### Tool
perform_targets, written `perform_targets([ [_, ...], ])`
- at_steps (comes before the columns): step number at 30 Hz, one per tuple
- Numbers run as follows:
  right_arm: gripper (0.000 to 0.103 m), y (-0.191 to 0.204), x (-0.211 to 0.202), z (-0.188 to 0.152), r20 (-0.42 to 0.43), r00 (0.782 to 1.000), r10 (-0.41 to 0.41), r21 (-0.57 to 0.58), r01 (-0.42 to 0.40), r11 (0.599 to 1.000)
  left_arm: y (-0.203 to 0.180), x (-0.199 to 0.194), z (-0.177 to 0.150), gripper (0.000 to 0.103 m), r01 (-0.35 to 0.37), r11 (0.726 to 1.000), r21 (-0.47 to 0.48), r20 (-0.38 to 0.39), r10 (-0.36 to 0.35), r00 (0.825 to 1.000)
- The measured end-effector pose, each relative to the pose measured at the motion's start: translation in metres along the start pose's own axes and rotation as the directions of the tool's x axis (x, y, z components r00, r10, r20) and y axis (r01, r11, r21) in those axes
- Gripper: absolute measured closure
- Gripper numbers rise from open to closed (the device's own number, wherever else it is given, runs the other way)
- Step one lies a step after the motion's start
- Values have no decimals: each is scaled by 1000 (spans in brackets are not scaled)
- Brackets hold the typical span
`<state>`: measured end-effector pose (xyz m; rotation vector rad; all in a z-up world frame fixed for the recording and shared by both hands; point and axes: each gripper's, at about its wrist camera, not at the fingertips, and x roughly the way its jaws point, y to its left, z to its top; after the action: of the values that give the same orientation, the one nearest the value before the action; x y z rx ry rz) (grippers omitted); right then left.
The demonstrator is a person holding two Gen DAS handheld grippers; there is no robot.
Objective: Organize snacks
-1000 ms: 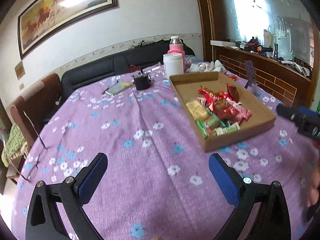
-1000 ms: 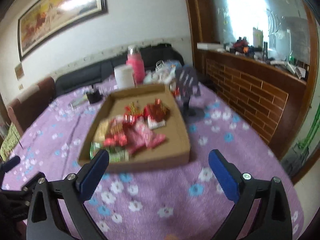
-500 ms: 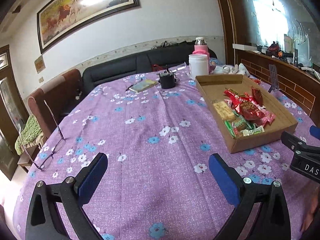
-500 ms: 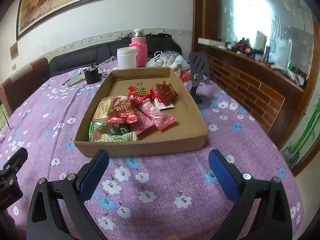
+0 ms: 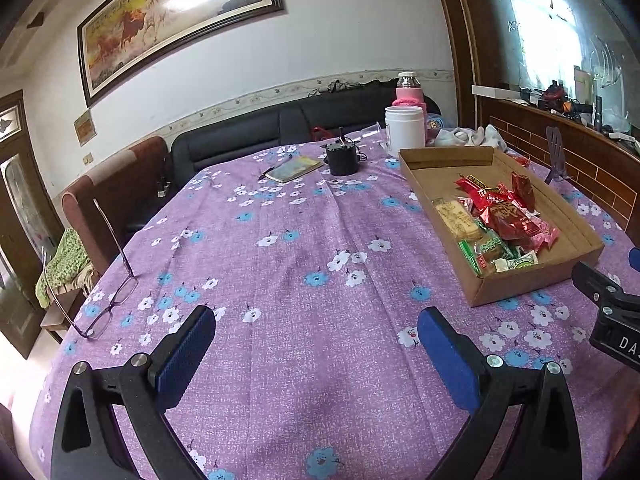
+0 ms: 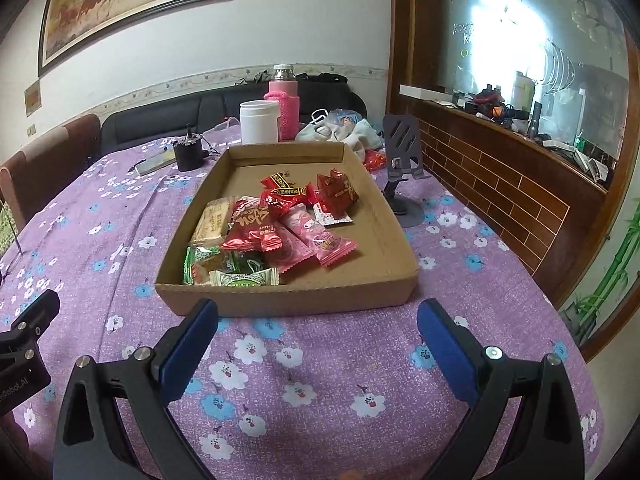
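In the left wrist view, the left gripper (image 5: 316, 340) had drawn back and tilted up since a second earlier, its jaws spread wide and empty over the table (image 5: 280, 280), with the box (image 5: 520, 288) of snacks (image 5: 500, 220) toward the table's right edge and glasses (image 5: 100, 300) at its left edge. In the right wrist view, the blur had cleared and the right gripper (image 6: 318, 332) hung spread and empty just short of the box's (image 6: 288, 300) near wall; red, pink, green and tan snacks (image 6: 272, 232) lay heaped in its near left part, its far end bare.
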<state>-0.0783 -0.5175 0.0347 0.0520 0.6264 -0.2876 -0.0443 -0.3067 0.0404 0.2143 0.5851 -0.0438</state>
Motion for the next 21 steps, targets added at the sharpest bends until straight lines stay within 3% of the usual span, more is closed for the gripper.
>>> perform_targets([
  [10, 4, 3, -7, -1, 15, 1000, -1, -19, 1, 1000, 3, 1, 0, 1, -12, 1000, -13, -3, 12, 1000],
  [21, 4, 7, -9, -2, 21, 1000, 10, -39, -10, 999, 7, 6, -1, 1, 24, 999, -29, -46, -26, 999],
])
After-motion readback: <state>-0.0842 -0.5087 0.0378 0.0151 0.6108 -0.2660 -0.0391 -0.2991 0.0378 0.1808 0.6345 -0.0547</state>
